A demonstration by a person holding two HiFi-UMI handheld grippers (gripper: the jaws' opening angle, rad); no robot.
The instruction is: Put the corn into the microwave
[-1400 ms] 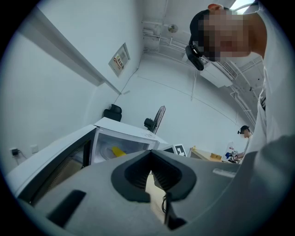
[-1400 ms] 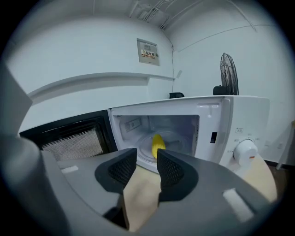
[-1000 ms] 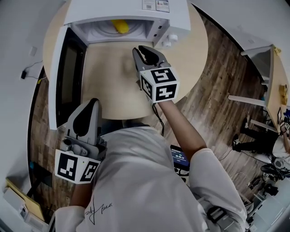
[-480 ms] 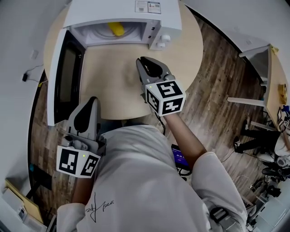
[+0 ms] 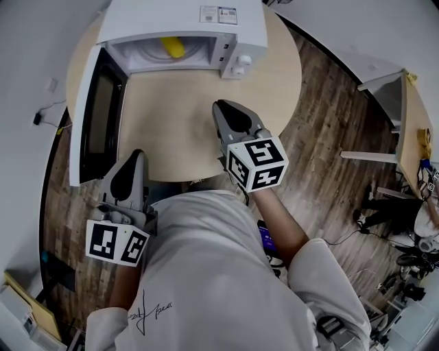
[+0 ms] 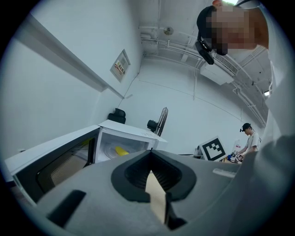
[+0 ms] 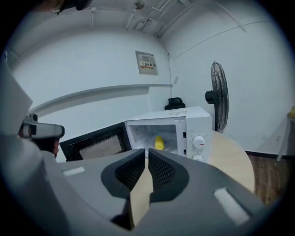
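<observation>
- Placement looks done: the short yellow cob of corn [image 5: 173, 46] lies inside the cavity of the boxy white microwave [image 5: 171, 17], toward the back on the pale floor. Neither tool touches it.
- The right gripper [image 5: 219, 107], grey moulded plastic with ribbed black pads, hovers over the bare middle of the round, pale wooden table [image 5: 178, 116], well apart from the oven mouth. Its jaws are closing, down to a thin slit, with nothing between them.
- The left gripper [image 5: 139, 155], of the same build, hangs near the table's front edge, just beside the free end of the door. Its jaws meet at the tips and carry nothing.
- The dark-framed microwave door [image 5: 96, 113], with its mesh window, stands swung fully out to the left. I judge the step in hand to be closing up after the drop.
- The next move likely calls for a push on the door's outer face, sweeping it in an arc toward the cabinet until the latch catches. The left gripper is the nearer tool, and closed jaws make a blunt, firm pusher.
- Materials: the door is rigid, smooth and hinged, so it should swing easily. The light cabinet may slide on the smooth tabletop if shoved hard, and the rounded cob could roll if jolted.
- Two round white knobs [image 5: 240, 65] sit on the control panel right of the cavity.
</observation>
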